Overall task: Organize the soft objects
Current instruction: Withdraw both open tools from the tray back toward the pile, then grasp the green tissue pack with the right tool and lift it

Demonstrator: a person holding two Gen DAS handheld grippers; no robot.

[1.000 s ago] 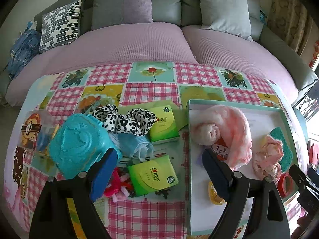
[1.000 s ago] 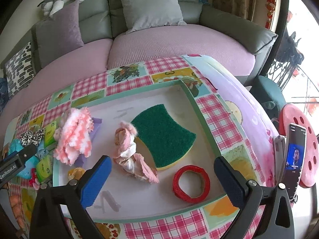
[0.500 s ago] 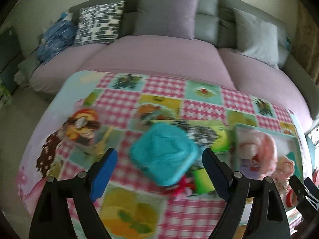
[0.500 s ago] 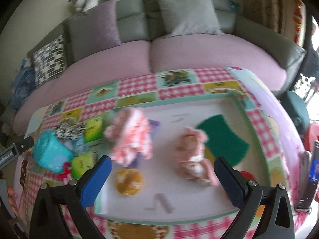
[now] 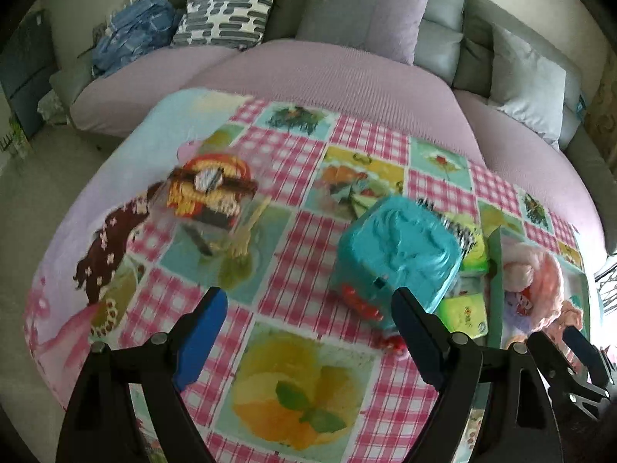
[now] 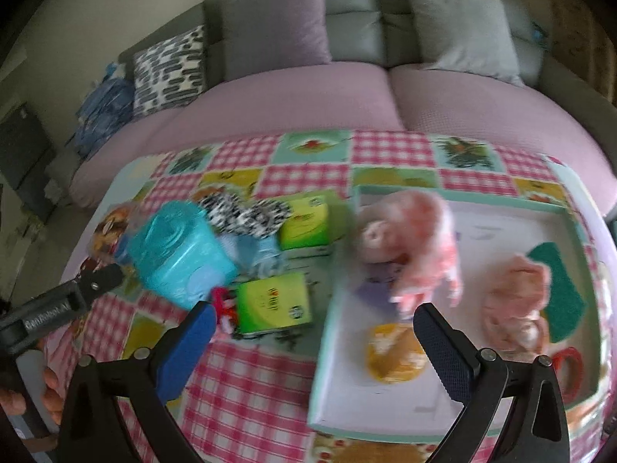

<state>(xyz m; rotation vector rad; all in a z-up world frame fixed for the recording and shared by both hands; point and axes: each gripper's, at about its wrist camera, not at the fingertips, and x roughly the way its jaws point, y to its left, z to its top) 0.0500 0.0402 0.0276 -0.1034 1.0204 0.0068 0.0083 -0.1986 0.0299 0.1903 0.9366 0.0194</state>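
Left wrist view first: the left gripper (image 5: 308,335) has its blue-padded fingers (image 5: 200,326) wide apart with nothing between them, over the pink-checked picture cloth on the tabletop (image 5: 293,270). The turquoise plastic tub with an embossed lid (image 5: 399,249) sits just beyond the right finger, with green tissue packets (image 5: 464,310) tucked against its right side. Further right the pale shallow tray with a green rim (image 5: 495,270) holds a fluffy pink plush toy (image 5: 534,274). A clear box (image 5: 210,208) sits far left. To pick cleanly, I judge this gripper should centre on one soft piece beside the tub, not on the hard tub itself.

Right wrist view: the right gripper (image 6: 312,341) also has its fingers (image 6: 185,351) spread and empty, straddling the tray's left rim (image 6: 327,332). Loose goods still outside the tray lie left of it: a leopard-print fabric scrunchie (image 6: 246,214), a light blue cloth (image 6: 256,250), a red-and-pink fuzzy item (image 6: 223,305) and two packets. Inside are the plush, a yellow round piece (image 6: 389,355), a pink ruffled scrunchie (image 6: 515,301), a green sponge (image 6: 563,297) and a red ring (image 6: 568,362). Motion blur hides detail, so slowing before closing would help; drop new items in the tray's bare near corner.
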